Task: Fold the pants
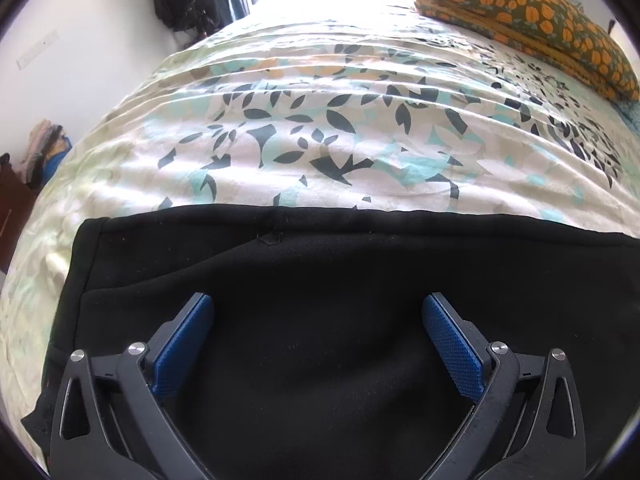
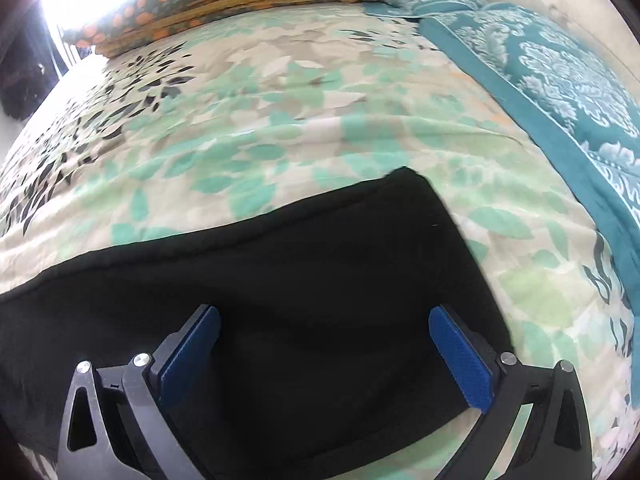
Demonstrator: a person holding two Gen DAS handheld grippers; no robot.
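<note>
**Operator:** Hovering over the black pants (image 1: 320, 300), the left gripper (image 1: 318, 344) has its blue pads spread wide with nothing between them. Confirm the right side.

**Checker:** Confirmed. The right gripper (image 2: 324, 356) is likewise fully spread and empty, poised above the same garment. The pants (image 2: 280, 300) lie flat on the leaf-print bedsheet (image 1: 320, 128), and every position below is given relative to them.

**Operator:** Garment boundaries?

**Checker:** In the left view, one short end of the pants sits just left of the gripper. In the right view, a corner sits beyond and right of the gripper. The straight long edge runs across both views on the far side (seam detail is too dark to read).

**Operator:** Surrounding items?

**Checker:** An orange-flowered pillow (image 1: 540, 12) lies well beyond the pants. A teal blanket (image 2: 560, 80) lies well to their right.

**Operator:** Current step?

**Checker:** Judged as between folds: cloth laid out, no grasp made. The next move likely calls for lowering each gripper to an edge, closing on the full layer stack, then lifting both ends evenly.
</note>
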